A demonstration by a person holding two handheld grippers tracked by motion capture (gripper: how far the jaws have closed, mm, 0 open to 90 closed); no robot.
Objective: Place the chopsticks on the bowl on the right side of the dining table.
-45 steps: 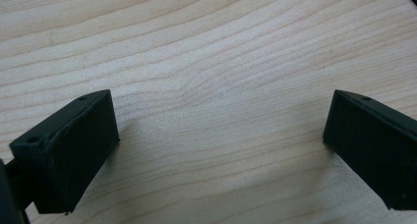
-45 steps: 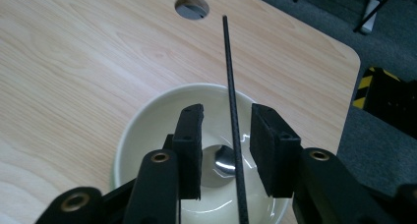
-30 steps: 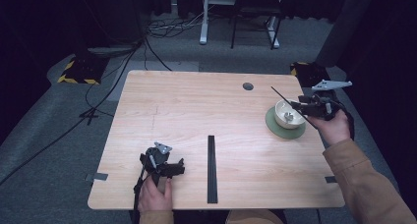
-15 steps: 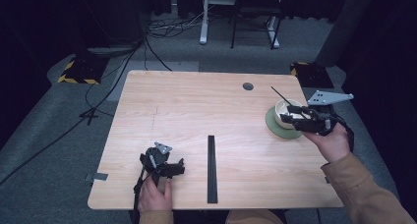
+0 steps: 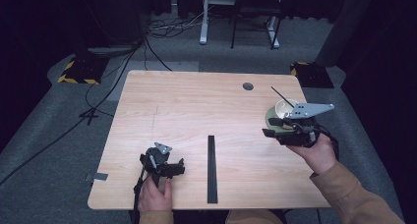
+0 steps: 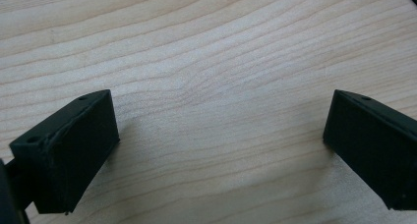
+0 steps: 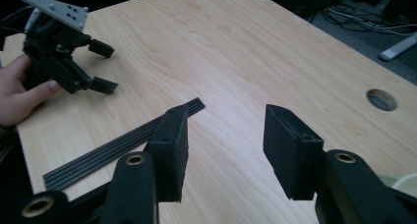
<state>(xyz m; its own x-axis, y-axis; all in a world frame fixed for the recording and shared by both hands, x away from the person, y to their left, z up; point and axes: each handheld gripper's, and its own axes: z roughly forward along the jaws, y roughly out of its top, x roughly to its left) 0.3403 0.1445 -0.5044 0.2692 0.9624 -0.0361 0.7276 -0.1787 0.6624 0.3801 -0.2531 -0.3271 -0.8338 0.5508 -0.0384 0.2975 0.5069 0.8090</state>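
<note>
Right tool point(image 5: 269, 133), jaws wide and empty, just beside a bowl point(image 5: 284, 110) at the table's point(image 5: 196, 106) right; left tool point(image 5: 174, 167) wide, near edge.

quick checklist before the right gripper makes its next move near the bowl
1. Right gripper open: ok, its fingers stand apart with nothing between them.
2. Left gripper out of the way: ok, open, low over bare wood near the front edge of the table.
3. Bowl seated on the green plate: ok, with a thin stick leaning out of it.
4. Right gripper aimed at the bowl: not ok, its own view looks across the table toward the black strip; the bowl sits at the lower right corner.
5. Contents of the bowl: cannot tell.
</note>
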